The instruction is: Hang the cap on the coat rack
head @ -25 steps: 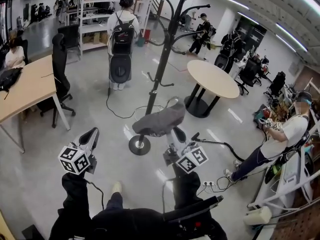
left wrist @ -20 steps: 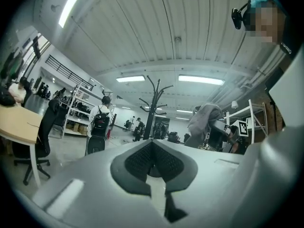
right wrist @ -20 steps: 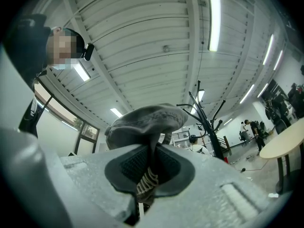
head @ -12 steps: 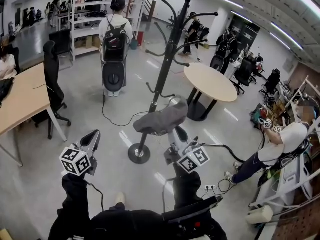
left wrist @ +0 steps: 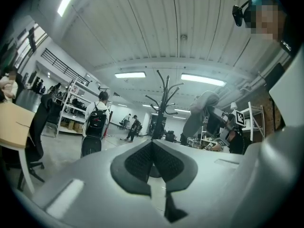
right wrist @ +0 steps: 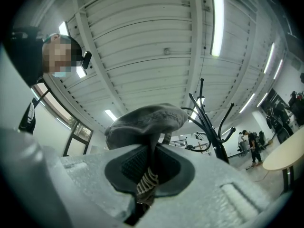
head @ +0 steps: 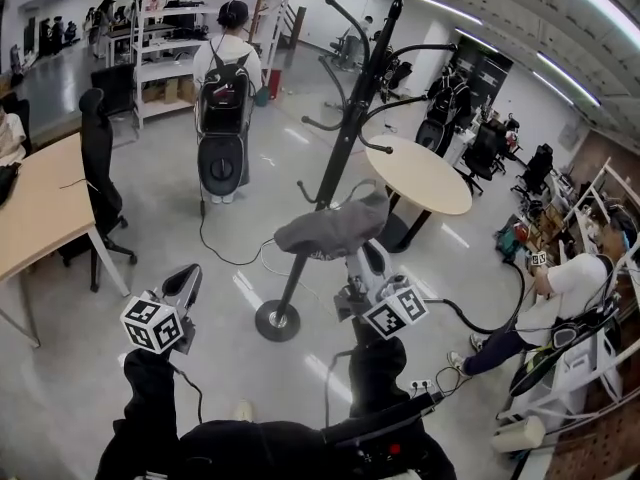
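Grey cap (head: 335, 230), pinched by the right gripper (head: 362, 260), needs lifting onto a near rack (head: 345, 143) hook; left gripper (head: 184, 280) idles, jaws together, empty.

No words or numbers can be read; square coded markers are shown on the left gripper cube (head: 152, 324) and right gripper cube (head: 395, 311).
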`<act>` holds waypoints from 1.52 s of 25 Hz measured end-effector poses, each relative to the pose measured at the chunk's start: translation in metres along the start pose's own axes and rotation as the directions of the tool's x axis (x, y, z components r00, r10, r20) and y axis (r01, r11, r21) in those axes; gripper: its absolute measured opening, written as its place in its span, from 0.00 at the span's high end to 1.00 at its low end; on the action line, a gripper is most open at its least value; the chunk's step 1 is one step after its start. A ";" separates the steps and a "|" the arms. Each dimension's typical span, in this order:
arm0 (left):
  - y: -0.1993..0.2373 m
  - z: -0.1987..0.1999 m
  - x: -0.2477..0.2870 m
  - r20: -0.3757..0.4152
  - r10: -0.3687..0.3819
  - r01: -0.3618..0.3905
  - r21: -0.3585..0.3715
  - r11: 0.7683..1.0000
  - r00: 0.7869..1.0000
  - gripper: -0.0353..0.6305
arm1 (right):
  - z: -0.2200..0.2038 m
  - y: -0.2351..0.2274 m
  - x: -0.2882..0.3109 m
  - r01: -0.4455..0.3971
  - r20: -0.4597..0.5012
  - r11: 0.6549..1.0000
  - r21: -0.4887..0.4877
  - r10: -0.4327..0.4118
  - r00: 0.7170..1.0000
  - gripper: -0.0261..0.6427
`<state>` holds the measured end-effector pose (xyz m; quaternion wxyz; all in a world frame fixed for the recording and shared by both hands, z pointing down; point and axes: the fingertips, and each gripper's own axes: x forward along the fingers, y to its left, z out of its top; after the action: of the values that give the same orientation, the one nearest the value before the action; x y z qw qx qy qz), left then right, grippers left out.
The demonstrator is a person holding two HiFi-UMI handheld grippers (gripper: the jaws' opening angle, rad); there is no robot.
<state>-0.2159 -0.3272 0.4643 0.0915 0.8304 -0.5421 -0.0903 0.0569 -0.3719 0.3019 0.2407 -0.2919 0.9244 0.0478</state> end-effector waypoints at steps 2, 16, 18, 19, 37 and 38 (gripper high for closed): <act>0.006 0.003 0.001 0.003 0.002 -0.002 -0.004 1.000 1.000 0.95 | 0.008 -0.002 0.011 -0.002 0.024 1.000 -0.001 0.002 1.000 0.93; 0.048 0.011 0.017 -0.008 -0.023 0.023 -0.004 1.000 1.000 0.95 | 0.046 -0.020 0.091 -0.014 0.111 0.999 -0.033 0.017 0.994 0.93; 0.050 0.011 0.018 -0.010 -0.024 0.024 -0.007 1.000 1.000 0.95 | 0.050 -0.025 0.096 -0.010 0.120 1.000 -0.030 0.013 0.993 0.93; 0.051 0.011 0.018 -0.012 -0.025 0.025 -0.008 1.000 1.000 0.95 | 0.052 -0.027 0.099 -0.007 0.125 0.999 -0.032 0.011 0.992 0.93; 0.124 0.020 0.011 -0.013 -0.003 0.003 -0.021 1.000 1.000 0.95 | 0.031 -0.060 0.163 0.080 0.140 0.997 -0.015 -0.077 0.987 0.93; 0.127 0.019 0.012 -0.015 -0.004 0.004 -0.021 1.000 1.000 0.95 | 0.027 -0.062 0.164 0.084 0.139 0.996 -0.014 -0.082 0.987 0.93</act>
<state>-0.3277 -0.3896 0.4772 0.1043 0.8312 -0.5387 -0.0899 -0.0140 -0.5012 0.2037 0.3028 -0.3285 0.8921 0.0671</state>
